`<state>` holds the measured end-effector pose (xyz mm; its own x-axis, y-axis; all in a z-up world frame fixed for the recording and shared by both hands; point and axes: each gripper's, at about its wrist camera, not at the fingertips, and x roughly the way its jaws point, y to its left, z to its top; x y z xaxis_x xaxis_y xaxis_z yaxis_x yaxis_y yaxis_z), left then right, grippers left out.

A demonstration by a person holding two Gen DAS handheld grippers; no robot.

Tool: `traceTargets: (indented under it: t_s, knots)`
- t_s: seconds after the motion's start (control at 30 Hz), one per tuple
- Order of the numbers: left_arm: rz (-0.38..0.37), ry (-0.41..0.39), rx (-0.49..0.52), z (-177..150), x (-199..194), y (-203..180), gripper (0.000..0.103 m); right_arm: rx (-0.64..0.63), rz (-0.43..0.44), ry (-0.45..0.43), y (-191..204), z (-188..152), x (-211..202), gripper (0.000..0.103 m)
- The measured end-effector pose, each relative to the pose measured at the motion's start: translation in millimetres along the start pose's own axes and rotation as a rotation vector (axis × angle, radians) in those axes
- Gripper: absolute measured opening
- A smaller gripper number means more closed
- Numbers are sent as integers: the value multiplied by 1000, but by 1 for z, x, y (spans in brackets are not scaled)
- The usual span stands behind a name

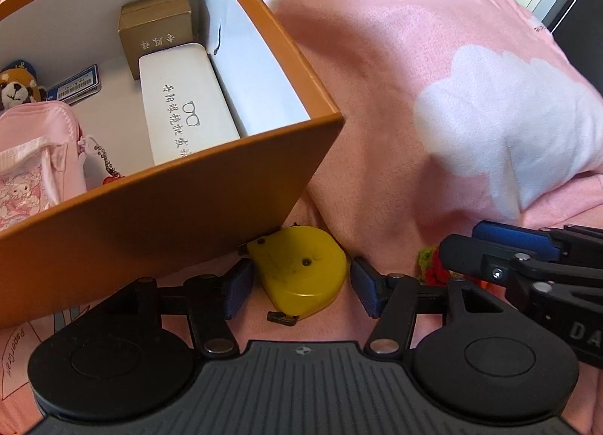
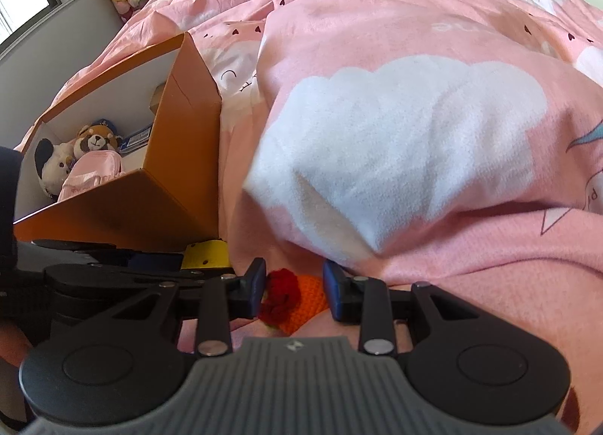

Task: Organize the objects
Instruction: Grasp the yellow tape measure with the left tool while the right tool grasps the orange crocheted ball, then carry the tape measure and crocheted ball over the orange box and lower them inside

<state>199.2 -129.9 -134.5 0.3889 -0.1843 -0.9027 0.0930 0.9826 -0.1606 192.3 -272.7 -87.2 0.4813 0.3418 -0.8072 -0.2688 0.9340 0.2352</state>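
Two grippers spreading wide, left gripper (image 1: pixel 301 286) straddling yellow plastic tape measure (image 1: pixel 301 273) beside orange cardboard box (image 1: pixel 188 216), right gripper (image 2: pixel 294 290) flanking red-and-orange crocheted toy (image 2: pixel 292 303), white glasses case (image 1: pixel 184 103) showing only in left view.

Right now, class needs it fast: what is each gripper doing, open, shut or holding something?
Left gripper: open, fingers either side of the yellow tape measure, not clamped.
Right gripper: open around the red and orange crochet piece, not gripping.

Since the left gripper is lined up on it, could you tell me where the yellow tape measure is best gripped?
Probably across its two curved side edges. The yellow tape measure lies flat on the pink bedding, between the open left gripper fingers, so closing from the near side seems right. The orange box touches its far end, blocking that side.
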Motion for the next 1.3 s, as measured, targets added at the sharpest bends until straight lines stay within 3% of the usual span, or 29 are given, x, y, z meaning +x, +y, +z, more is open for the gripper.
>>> traceTargets:
  t_s: [0.23, 0.4, 0.7, 0.9, 0.93, 1.07, 1.3]
  knots:
    - [18, -5, 44, -6, 8, -1, 65, -2, 23, 8, -2, 1, 0, 37]
    - [2, -1, 86, -13, 1, 7, 64, -54, 33, 33, 7, 2, 2, 46]
    - [-48, -2, 73, -32, -32, 36, 64, -209, -76, 101, 27, -6, 12, 52]
    - [-108, -69, 95, -44, -66, 41, 64, -220, -100, 80, 28, -8, 11, 48]
    - [-119, -84, 102, -31, -68, 30, 64, -224, -101, 73, 28, -10, 9, 48]
    - [-172, -142, 116, -32, -93, 25, 64, -249, -100, 43, 36, -9, -4, 48]
    - [-251, -277, 53, -26, -134, 43, 64, -265, 18, -53, 60, 9, -48, 48]
